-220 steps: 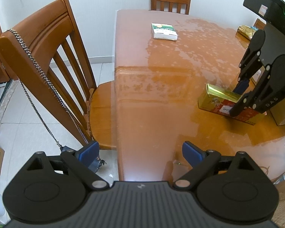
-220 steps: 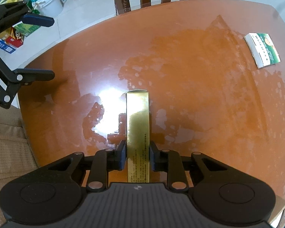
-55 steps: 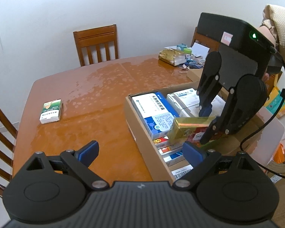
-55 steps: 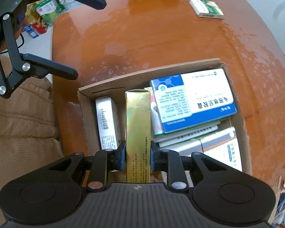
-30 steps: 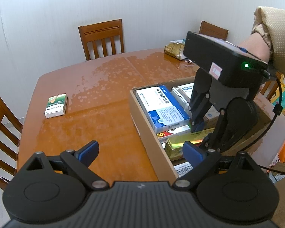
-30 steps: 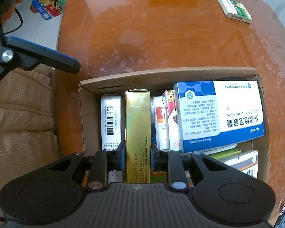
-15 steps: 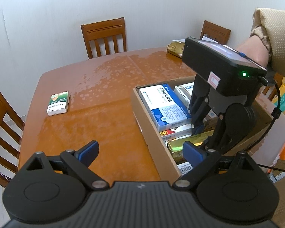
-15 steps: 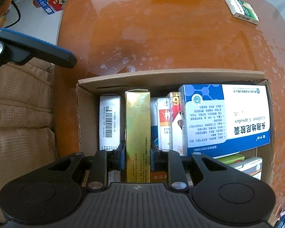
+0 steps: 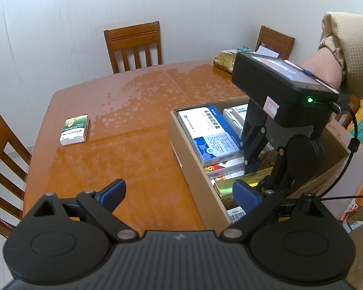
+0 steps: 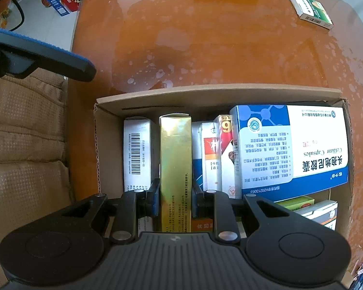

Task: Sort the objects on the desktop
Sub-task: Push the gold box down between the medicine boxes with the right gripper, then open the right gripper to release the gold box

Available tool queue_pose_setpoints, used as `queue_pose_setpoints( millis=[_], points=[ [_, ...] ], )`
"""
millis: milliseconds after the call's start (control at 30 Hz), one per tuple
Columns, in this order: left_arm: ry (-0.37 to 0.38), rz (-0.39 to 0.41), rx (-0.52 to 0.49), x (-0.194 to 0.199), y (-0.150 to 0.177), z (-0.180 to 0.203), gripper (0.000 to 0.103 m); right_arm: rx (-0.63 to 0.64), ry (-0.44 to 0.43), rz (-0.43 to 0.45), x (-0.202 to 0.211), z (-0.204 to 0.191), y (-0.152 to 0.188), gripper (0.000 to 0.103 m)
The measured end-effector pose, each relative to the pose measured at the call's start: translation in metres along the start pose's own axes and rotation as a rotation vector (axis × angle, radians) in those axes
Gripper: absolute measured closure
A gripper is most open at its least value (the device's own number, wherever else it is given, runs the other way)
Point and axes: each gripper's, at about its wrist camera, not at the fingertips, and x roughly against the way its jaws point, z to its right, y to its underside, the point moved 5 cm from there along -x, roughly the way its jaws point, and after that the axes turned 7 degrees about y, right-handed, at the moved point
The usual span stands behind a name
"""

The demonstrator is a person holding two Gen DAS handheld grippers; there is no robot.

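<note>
Down inside the brown cardboard carton (image 10: 220,94), the right tool (image 10: 175,191) clamped the long gold box (image 10: 175,159), which risked jamming against the white barcoded box (image 10: 136,152) beside it; the left tool (image 9: 179,193) hung wide, empty.

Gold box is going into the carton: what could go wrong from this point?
1. The right gripper is shut on the gold box in a narrow slot between a white box and red-and-white boxes; it may jam or push them askew.
2. Opening the jaws may nudge those neighbours.
3. The green box on the table could get overlooked.
</note>
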Motion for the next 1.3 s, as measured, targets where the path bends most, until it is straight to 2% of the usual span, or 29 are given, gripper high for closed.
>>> queue_pose_setpoints(
  millis=[1300],
  points=[
    [-0.022,0.002,0.001,0.0005,-0.0011,0.0015,0.008,0.047,0.005,-0.028,-0.0003,-0.0002,-0.0044,0.074]
  ],
)
